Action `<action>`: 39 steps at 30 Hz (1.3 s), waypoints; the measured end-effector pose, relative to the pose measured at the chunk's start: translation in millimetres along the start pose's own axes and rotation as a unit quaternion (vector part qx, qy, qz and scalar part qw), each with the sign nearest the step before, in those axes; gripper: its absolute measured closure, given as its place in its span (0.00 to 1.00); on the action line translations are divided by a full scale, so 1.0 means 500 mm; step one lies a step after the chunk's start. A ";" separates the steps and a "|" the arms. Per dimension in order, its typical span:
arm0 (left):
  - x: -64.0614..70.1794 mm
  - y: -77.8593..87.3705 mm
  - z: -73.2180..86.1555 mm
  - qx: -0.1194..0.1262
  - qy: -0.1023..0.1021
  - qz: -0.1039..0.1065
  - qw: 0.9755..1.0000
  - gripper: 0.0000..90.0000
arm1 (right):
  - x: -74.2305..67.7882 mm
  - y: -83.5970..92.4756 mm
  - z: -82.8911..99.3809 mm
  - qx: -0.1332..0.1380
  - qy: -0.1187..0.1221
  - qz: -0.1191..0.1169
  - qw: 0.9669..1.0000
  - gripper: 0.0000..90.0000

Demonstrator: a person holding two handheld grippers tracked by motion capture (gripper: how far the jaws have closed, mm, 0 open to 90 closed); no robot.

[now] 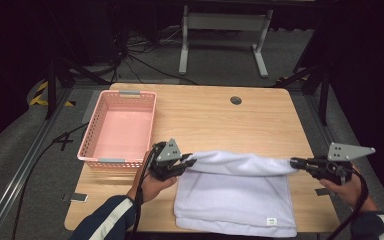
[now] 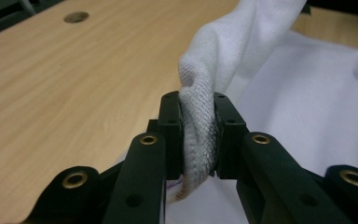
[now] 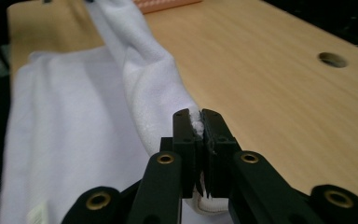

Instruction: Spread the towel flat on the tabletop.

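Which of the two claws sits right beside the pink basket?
The left claw, pinching the white cloth's end next to the pink plastic basket. The right claw holds the other end near the table's opposite edge.

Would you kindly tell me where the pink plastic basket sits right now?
In the high view, the pink plastic basket sits at the wooden table's left edge, just beyond the left tongs.

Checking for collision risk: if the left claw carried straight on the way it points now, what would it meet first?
The left claw, shut on the towel, points across the table toward the right claw. The stretched towel edge lies along that line, so it would probably just run along the cloth; depth is uncertain.
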State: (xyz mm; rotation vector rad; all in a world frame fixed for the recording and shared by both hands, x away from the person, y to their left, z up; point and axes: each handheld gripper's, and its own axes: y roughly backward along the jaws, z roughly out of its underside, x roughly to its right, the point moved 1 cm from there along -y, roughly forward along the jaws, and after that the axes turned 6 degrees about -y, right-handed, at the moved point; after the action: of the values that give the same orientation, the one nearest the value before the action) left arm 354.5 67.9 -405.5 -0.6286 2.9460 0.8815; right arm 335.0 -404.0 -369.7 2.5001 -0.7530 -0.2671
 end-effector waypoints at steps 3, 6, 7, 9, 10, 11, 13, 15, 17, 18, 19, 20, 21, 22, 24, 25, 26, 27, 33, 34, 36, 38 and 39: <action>0.035 0.015 0.028 -0.010 -0.017 0.024 1.000 0.85 | -0.054 0.014 0.035 -0.046 0.024 -0.044 0.998 0.94; 0.072 0.015 0.059 -0.036 -0.037 0.060 0.997 0.85 | -0.079 0.010 0.058 -0.072 0.030 -0.065 0.995 0.94; 0.090 0.014 0.076 -0.053 -0.050 0.072 0.995 0.85 | -0.101 -0.001 0.086 -0.103 0.035 -0.082 0.991 0.94; 0.103 0.011 0.087 -0.073 -0.060 0.081 0.992 0.85 | -0.110 -0.007 0.097 -0.120 0.033 -0.086 0.989 0.94; 0.110 0.006 0.095 -0.083 -0.074 0.087 0.990 0.85 | -0.121 -0.019 0.116 -0.152 0.042 -0.087 0.984 0.94; 0.117 0.004 0.106 -0.102 -0.083 0.092 0.987 0.85 | -0.127 -0.026 0.130 -0.171 0.041 -0.089 0.980 0.93; 0.123 0.001 0.119 -0.117 -0.072 0.099 0.985 0.85 | -0.135 -0.038 0.154 -0.183 0.029 -0.097 0.978 0.93; 0.117 -0.007 0.126 -0.123 -0.066 0.092 0.986 0.86 | -0.135 -0.039 0.158 -0.181 0.028 -0.094 0.979 0.93; 0.104 -0.014 0.123 -0.131 -0.060 0.092 0.985 0.86 | -0.126 -0.043 0.162 -0.175 0.019 -0.080 0.981 0.93; 0.099 -0.018 0.120 -0.135 -0.062 0.089 0.985 0.87 | -0.120 -0.046 0.163 -0.173 0.016 -0.073 0.982 0.93; 0.090 -0.024 0.118 -0.137 -0.063 0.081 0.985 0.87 | -0.115 -0.049 0.163 -0.172 0.013 -0.071 0.983 0.93; 0.084 -0.027 0.117 -0.139 -0.061 0.076 0.986 0.87 | -0.110 -0.054 0.162 -0.166 0.010 -0.067 0.984 0.94; 0.074 -0.031 0.115 -0.139 -0.061 0.070 0.986 0.87 | -0.106 -0.058 0.160 -0.164 0.009 -0.059 0.985 0.94; 0.065 -0.036 0.115 -0.136 -0.056 0.065 0.987 0.87 | -0.102 -0.062 0.157 -0.163 0.012 -0.051 0.985 0.94; 0.047 -0.045 0.112 -0.137 -0.044 0.057 0.988 0.88 | -0.094 -0.072 0.148 -0.165 0.016 -0.033 0.986 0.94; 0.037 -0.050 0.110 -0.137 -0.046 0.053 0.988 0.88 | -0.087 -0.078 0.144 -0.164 0.015 -0.027 0.986 0.94; 0.027 -0.056 0.108 -0.138 -0.043 0.041 0.989 0.88 | -0.077 -0.083 0.141 -0.161 0.015 -0.019 0.987 0.94; 0.017 -0.061 0.106 -0.138 -0.042 0.036 0.989 0.88 | -0.064 -0.090 0.137 -0.158 0.012 -0.003 0.987 0.94; -0.020 -0.074 0.092 -0.129 -0.034 0.016 0.991 0.88 | -0.024 -0.112 0.113 -0.151 0.006 0.037 0.988 0.94; -0.022 -0.067 0.088 -0.119 -0.035 0.016 0.992 0.88 | -0.022 -0.109 0.108 -0.145 0.006 0.040 0.989 0.94; -0.019 -0.047 0.077 -0.096 -0.036 0.011 0.995 0.88 | -0.023 -0.094 0.097 -0.122 0.008 0.039 0.992 0.93; -0.008 -0.024 0.065 -0.074 -0.051 0.003 0.996 0.87 | -0.028 -0.070 0.090 -0.092 0.010 0.031 0.995 0.93; -0.001 -0.010 0.060 -0.063 -0.061 0.002 0.996 0.86 | -0.032 -0.060 0.088 -0.085 0.012 0.027 0.996 0.93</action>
State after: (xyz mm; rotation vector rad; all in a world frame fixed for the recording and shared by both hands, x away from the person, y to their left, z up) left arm 353.4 80.1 -433.0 -0.5523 2.8014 1.0732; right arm 321.4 -391.9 -422.2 2.3154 -0.7551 -0.2710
